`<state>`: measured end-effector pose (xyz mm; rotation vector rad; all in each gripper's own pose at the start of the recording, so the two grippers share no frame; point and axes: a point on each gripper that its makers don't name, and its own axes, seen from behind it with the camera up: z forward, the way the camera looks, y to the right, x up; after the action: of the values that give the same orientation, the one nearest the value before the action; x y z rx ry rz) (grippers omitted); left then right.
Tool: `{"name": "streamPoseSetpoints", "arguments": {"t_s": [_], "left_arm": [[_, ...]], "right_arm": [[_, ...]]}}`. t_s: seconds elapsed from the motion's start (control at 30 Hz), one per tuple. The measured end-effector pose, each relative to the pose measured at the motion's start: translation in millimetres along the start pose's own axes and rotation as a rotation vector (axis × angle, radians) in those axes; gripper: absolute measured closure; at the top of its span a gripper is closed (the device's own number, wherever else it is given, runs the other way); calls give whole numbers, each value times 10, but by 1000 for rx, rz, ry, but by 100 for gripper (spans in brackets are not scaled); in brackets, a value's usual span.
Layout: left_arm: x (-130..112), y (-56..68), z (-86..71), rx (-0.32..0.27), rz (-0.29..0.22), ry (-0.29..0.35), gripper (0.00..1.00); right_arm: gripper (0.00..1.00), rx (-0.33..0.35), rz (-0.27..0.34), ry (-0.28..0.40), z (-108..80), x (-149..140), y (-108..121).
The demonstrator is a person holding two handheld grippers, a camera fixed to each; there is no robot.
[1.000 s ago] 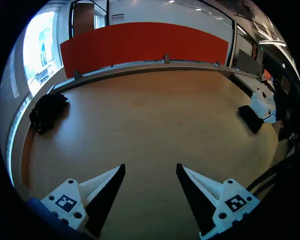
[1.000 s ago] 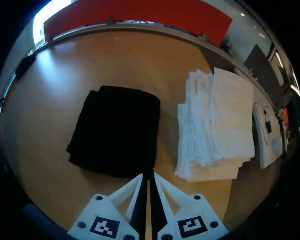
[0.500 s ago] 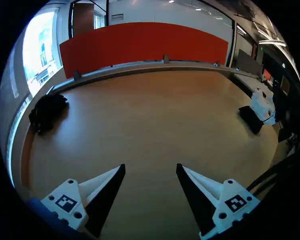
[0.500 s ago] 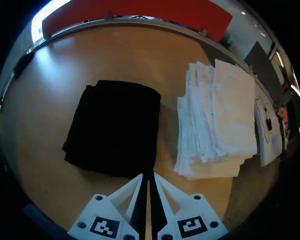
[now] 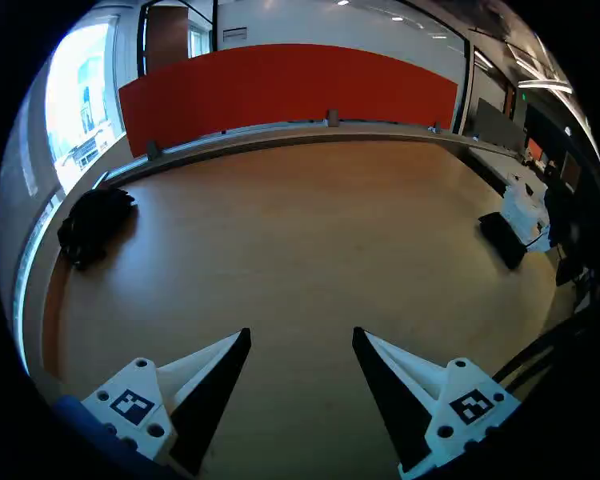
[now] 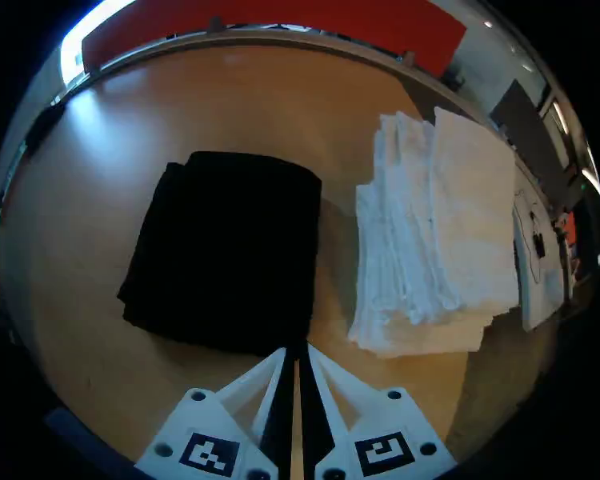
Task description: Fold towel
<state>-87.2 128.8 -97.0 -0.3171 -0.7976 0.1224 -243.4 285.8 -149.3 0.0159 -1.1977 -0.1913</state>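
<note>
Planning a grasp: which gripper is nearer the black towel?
Right: right gripper sits at the near edge of the black towel; left gripper hovers over bare table.

On the table (image 6: 84, 184) the folded towel (image 6: 228, 248) lies left of the towel stack (image 6: 440, 240).

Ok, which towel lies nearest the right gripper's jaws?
The folded black cloth towel; its edge reaches the jaws, the stacked white towels lie off to one side.

No text, number or brand is legible. Square black-and-white coded markers (image 5: 132, 406) stand on the white finger mounts of the left gripper (image 5: 300, 331) and right gripper (image 6: 297, 349). The wall sign (image 5: 236, 34) is too small to read.
</note>
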Motion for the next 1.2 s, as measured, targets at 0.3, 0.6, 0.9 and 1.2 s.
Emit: {"name": "streamPoseSetpoints", "arguments": {"t_s": [0.3, 0.6, 0.9, 1.2], "left_arm": [[-2, -22, -2, 1, 0, 0, 6], [-4, -30, -7, 0, -3, 2, 6], [-1, -42, -22, -2, -4, 6, 6], [4, -61, -46, -4, -8, 14, 6]], "right_arm": [[97, -6, 4, -3, 10, -4, 2], [94, -16, 11, 2, -13, -11, -5], [87, -16, 22, 7, -51, -31, -15], [46, -24, 21, 21, -129, -51, -35]]}}
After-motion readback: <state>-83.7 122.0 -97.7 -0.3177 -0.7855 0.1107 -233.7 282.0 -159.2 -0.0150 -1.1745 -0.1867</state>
